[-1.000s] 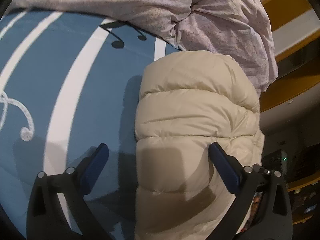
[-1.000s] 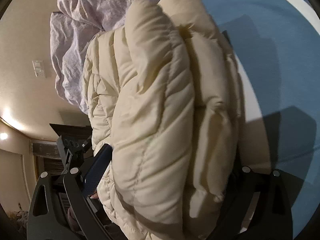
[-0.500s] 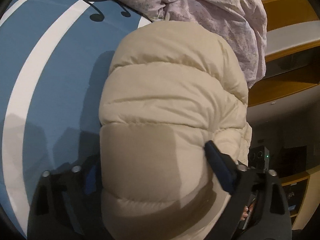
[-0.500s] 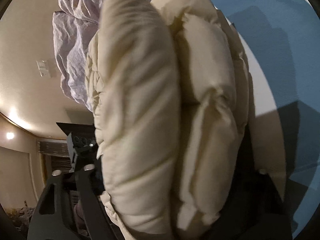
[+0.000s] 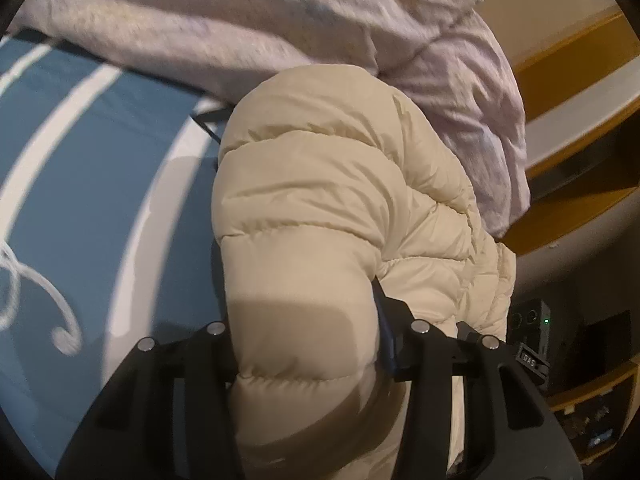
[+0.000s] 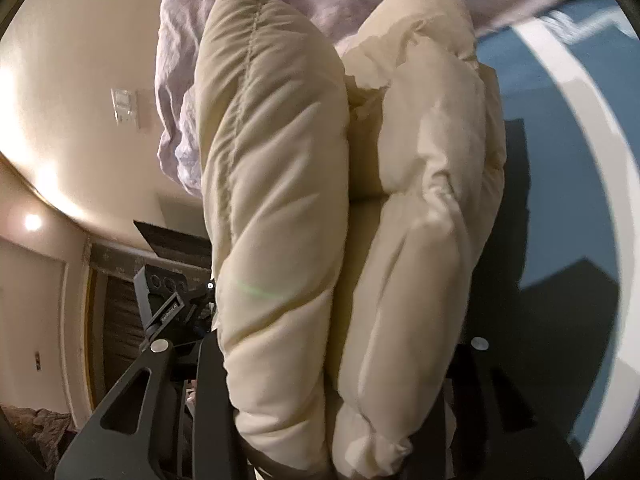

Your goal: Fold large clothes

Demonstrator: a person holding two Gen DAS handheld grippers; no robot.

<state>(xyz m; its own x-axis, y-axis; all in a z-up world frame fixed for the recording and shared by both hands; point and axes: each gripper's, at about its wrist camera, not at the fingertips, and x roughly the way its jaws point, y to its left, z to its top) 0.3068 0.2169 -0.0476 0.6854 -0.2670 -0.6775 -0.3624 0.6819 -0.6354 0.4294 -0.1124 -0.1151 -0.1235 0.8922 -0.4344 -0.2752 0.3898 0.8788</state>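
Left gripper (image 5: 304, 344): jaws closing, clenched on cream puffer jacket (image 5: 340, 208); padded fold fills gap, pads pressing both sides. Jacket bulges from 6 toward 12 o'clock, above blue bedspread (image 5: 92, 168) with white stripes at 9 o'clock; lilac duvet (image 5: 280, 16) at 12 o'clock, touching jacket top.

Right gripper (image 6: 340, 364): jaws closing, squeezing two thick jacket (image 6: 276, 200) folds side by side; bedspread (image 6: 560, 208) at 3 o'clock, wall (image 6: 80, 92) at 9 o'clock.

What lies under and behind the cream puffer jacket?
Under the puffer jacket the blue bedspread with white stripes shows beside it; the part directly beneath is covered. Behind it lies a crumpled lilac duvet, partly hidden by the jacket.
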